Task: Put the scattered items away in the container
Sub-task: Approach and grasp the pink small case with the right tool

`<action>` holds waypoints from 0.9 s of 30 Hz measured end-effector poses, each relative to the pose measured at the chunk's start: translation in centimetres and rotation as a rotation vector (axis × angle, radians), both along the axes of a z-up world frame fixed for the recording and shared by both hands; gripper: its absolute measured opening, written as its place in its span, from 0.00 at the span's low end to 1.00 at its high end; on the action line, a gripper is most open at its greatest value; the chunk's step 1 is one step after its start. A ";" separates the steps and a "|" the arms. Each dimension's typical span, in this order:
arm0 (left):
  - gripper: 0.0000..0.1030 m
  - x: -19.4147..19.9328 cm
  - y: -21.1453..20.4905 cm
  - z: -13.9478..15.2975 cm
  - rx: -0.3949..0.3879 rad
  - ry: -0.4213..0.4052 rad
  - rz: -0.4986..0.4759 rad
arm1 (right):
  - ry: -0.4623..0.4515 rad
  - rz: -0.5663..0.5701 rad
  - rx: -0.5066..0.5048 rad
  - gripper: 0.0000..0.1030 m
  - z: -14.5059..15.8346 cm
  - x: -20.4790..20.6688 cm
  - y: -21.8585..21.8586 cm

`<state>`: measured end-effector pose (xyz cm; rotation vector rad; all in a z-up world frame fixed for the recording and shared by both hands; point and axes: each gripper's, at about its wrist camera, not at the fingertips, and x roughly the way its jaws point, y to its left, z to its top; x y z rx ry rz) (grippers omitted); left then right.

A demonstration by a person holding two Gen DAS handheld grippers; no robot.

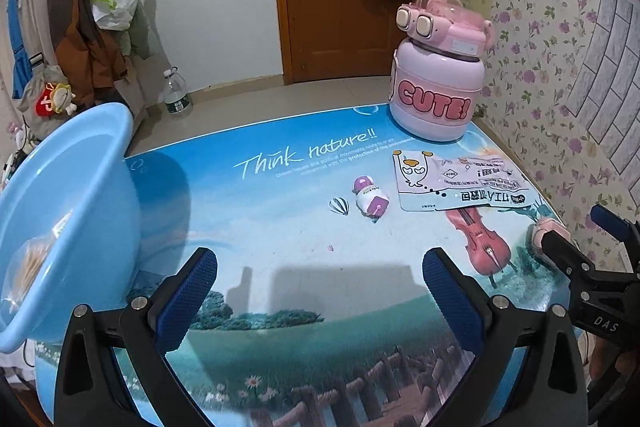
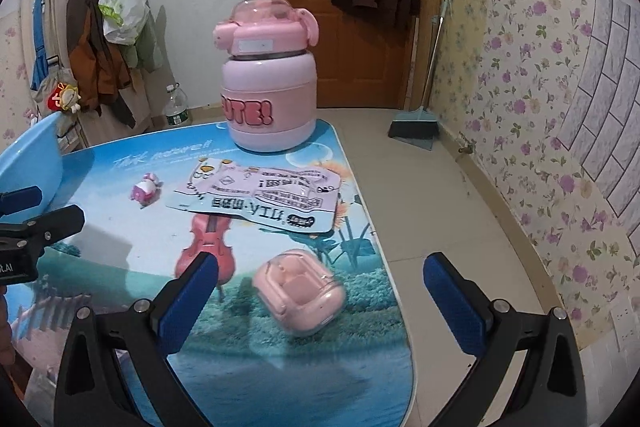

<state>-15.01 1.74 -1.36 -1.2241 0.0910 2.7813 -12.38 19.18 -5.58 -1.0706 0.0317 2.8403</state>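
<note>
A light blue basin [image 1: 68, 211] stands at the table's left edge with something pale and orange inside. On the table lie a small pink-and-white toy figure [image 1: 370, 197], a flat snack packet [image 1: 460, 183] and a pink earbud case [image 2: 300, 293]. A pink "CUTE!" bottle [image 1: 436, 79] stands at the far right corner. My left gripper [image 1: 320, 301] is open above the table's near middle, holding nothing. My right gripper [image 2: 320, 301] is open, and the earbud case lies on the table just ahead between its fingers, closer to the left finger [image 2: 188, 301].
The table [image 1: 280, 211] carries a printed landscape mat. Its right edge drops to a tiled floor where a broom and dustpan [image 2: 416, 127] lean on the floral wall. Coats and a plastic bag hang at the back left, and a water bottle [image 1: 176, 95] stands on the floor.
</note>
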 end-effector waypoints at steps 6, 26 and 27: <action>1.00 -1.4 0.4 -0.6 0.001 -0.013 -0.003 | -0.009 0.026 0.001 0.98 -0.7 -0.8 0.5; 1.00 -5.5 2.3 -1.8 -0.001 -0.040 -0.018 | -0.035 0.140 -0.037 0.47 -2.9 -2.0 0.7; 1.00 -5.6 2.4 -1.9 -0.004 -0.042 -0.019 | -0.032 0.136 -0.039 0.47 -2.9 -2.0 0.8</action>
